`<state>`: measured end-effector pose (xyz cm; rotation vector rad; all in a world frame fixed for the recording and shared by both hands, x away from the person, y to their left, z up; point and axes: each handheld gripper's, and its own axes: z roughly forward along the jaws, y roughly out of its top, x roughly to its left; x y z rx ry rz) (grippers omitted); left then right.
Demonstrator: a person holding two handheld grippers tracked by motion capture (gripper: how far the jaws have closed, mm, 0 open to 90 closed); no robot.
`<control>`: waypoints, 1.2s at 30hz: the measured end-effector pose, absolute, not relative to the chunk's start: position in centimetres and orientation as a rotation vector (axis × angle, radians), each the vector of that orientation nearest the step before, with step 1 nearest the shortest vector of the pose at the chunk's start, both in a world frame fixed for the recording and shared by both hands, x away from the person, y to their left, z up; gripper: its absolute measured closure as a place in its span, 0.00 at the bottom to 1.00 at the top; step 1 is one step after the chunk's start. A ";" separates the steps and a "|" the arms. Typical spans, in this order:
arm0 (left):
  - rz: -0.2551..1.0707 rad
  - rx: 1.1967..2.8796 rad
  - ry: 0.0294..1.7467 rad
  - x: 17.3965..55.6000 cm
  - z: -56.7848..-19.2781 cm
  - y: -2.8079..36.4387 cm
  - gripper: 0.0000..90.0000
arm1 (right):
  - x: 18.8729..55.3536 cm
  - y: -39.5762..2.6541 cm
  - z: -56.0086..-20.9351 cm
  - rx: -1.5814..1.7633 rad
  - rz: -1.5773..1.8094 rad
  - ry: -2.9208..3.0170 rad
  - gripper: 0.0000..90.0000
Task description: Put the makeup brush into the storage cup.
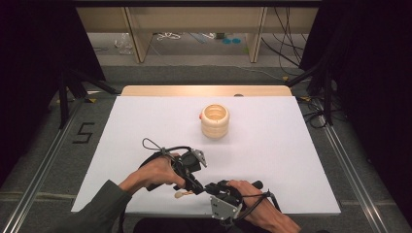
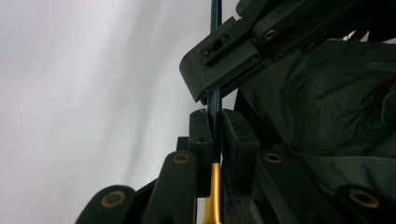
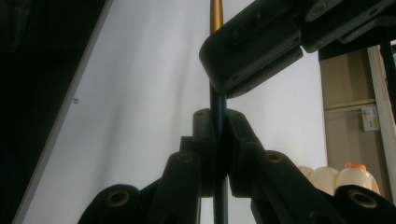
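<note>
A thin brush with a dark blue handle (image 2: 215,100) and a gold ferrule (image 2: 212,196) lies between both grippers near the table's front edge. Its pale bristle tip (image 1: 180,194) pokes out below my left hand. My left gripper (image 2: 214,116) is shut on the handle just past the ferrule. My right gripper (image 3: 218,116) is shut on the same blue handle (image 3: 218,100), farther from the gold part (image 3: 215,14). In the high view the left gripper (image 1: 197,186) and right gripper (image 1: 209,187) meet tip to tip. A cream ribbed pot (image 1: 214,121) stands upright mid-table, well beyond both.
The white table sheet (image 1: 145,126) spreads wide around the pot. A small orange piece (image 1: 201,116) sits at the pot's left rim. Dark curtains and metal rails flank the table, and wooden furniture legs (image 1: 137,39) stand behind it.
</note>
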<state>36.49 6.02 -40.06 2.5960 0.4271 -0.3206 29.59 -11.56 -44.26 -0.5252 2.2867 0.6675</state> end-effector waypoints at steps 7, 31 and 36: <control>-0.268 2.559 0.422 36.4 -39.3 7.0 0.75 | 29.9 -12.2 -44.3 -0.421 0.704 2.337 0.94; 0.084 2.232 0.554 35.3 -38.2 11.0 0.28 | 33.1 -15.7 -43.4 0.063 1.023 2.425 0.94; 0.123 2.157 0.569 35.0 -38.3 11.6 0.27 | 33.6 -16.3 -43.3 0.163 1.104 2.434 0.94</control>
